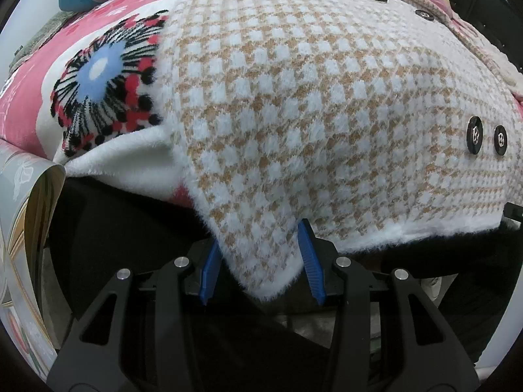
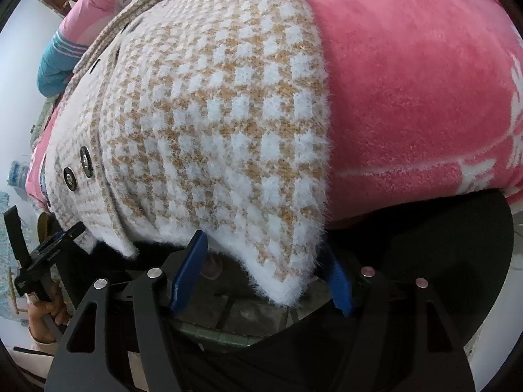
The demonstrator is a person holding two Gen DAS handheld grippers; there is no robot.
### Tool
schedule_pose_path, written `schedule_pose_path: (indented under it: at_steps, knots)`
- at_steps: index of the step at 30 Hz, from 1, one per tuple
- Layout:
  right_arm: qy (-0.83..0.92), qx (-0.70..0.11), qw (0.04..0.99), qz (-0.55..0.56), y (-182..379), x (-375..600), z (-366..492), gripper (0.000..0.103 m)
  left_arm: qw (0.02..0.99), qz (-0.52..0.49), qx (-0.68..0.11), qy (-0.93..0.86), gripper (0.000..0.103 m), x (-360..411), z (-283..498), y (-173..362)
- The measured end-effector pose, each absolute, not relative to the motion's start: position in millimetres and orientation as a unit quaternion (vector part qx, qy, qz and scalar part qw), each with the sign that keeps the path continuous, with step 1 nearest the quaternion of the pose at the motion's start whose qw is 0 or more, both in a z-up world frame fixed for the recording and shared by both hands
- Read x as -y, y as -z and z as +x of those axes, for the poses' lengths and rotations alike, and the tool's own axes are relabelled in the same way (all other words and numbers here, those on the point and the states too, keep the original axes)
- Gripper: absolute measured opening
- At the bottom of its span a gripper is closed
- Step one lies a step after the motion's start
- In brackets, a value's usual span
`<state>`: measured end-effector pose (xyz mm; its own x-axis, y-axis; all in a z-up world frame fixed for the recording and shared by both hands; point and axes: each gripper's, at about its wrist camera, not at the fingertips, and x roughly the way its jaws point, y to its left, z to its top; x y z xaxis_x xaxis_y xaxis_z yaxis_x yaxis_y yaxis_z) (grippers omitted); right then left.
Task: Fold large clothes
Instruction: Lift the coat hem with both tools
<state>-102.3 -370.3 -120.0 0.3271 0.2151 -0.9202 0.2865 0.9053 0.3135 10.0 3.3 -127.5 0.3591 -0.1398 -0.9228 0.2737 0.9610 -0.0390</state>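
A fuzzy knit coat in a tan-and-white houndstooth check lies spread over a plush pink blanket with a woven flower motif, its lower edge hanging off the front. Round black buttons sit in pairs near the placket. The left tool has its ribbed blue pads pressing either side of a pointed hem corner, gripping the coat. The right tool stands spread around the other soft corner; its blue fingers flank the fabric without clearly pinching it
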Motion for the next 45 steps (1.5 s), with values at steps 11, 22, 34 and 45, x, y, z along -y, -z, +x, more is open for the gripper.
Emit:
schedule_pose_path:
  at_steps: [11, 22, 34, 45]
  knots:
    - [0.025, -0.581, 0.785, 0.211, 128, 370, -111, 0.058, 0.823, 0.067, -0.550, 0.123, 0.043, -1, 5, 126]
    - [0.030, -0.582, 0.786, 0.208, 133, 350, -111, 0.053, 0.820, 0.052, -0.553, 0.135, 0.043, -7, 1, 132]
    - [0.029, -0.570, 0.787, 0.237, 145, 353, -113, 0.053, 0.808, 0.004, -0.559, 0.188, 0.052, -52, 8, 146]
    - [0.023, -0.562, 0.797, 0.220, 142, 332, -114, 0.025, 0.811, 0.027, -0.551, 0.192, 0.041, -75, -11, 136]
